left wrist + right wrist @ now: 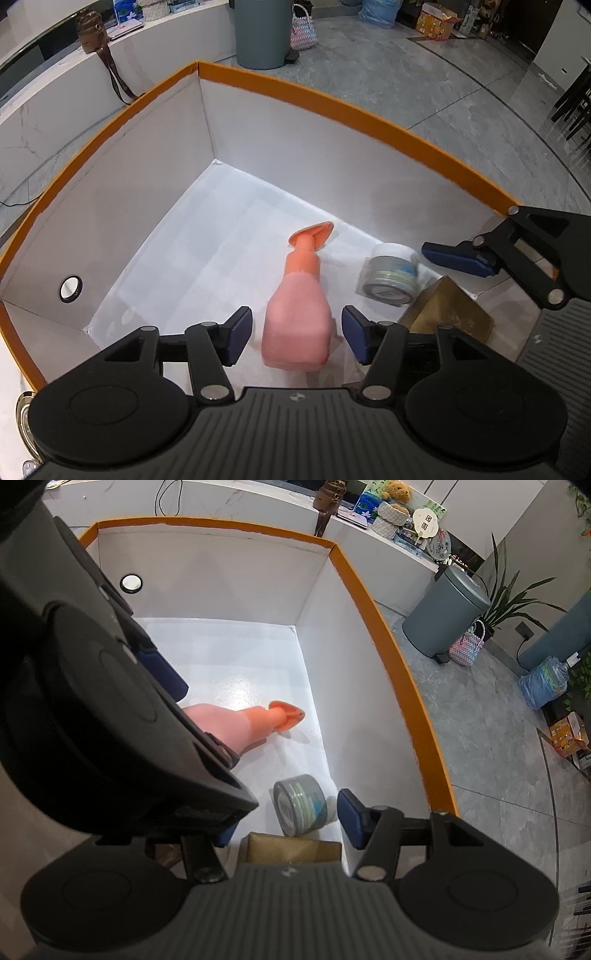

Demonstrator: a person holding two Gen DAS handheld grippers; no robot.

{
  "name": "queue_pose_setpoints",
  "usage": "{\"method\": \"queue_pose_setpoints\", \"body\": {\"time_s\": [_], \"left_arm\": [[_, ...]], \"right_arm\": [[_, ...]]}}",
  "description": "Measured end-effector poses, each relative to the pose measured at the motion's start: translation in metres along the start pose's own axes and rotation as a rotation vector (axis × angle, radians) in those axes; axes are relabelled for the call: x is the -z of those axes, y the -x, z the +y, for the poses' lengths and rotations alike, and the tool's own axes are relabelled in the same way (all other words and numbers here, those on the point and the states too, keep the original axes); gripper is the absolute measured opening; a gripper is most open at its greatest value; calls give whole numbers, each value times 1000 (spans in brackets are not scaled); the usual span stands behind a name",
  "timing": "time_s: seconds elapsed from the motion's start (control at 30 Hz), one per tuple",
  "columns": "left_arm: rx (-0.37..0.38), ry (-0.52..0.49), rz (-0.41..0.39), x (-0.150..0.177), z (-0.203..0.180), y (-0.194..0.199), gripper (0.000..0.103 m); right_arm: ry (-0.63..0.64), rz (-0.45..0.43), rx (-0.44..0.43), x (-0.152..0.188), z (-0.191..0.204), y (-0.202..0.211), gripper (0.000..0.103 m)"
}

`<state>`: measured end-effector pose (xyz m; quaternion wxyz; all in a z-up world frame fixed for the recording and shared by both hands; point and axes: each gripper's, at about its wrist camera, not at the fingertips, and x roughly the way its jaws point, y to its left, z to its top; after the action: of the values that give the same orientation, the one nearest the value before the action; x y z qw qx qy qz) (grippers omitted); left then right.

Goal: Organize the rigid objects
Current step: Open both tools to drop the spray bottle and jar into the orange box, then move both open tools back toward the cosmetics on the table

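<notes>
Lying flat inside orange-rimmed white cardboard box [280, 122]: pink plastic pump bottle [297, 325], between parted left tool [296, 334] pads, untouched. Right tool [288, 821] standing open, straddling round grey-labelled jar [301, 805].

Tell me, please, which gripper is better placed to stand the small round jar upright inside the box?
Right. The right gripper hangs open directly over the jar, which lies on its side near the box wall. The left gripper straddles the pink bottle instead.

Ahead of gripper, beyond box: grey pedal bin [260, 33] w/ woven pink-white bag [303, 27] beside. Brown handbag [92, 31] on white counter [48, 107], upper left. Blue plastic sack [543, 685] far right.
</notes>
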<state>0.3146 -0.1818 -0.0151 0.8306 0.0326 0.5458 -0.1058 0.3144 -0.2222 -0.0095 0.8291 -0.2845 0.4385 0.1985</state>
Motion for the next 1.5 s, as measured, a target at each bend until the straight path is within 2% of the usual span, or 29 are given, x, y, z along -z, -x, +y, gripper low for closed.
{"method": "queue_pose_setpoints", "body": {"time_s": [0.3,1.07,1.5], "left_arm": [[-11,-15,-39,-2,0,24,66],[-53,13,-132,12,21,90,66],[-67,136,-197,52,68,131,66]], "right_arm": [[-23,-32,2,-5,-3,12,56],[22,-132,17,-27,28,66,56],[99,-191,-6,-24,66,101,56]]}}
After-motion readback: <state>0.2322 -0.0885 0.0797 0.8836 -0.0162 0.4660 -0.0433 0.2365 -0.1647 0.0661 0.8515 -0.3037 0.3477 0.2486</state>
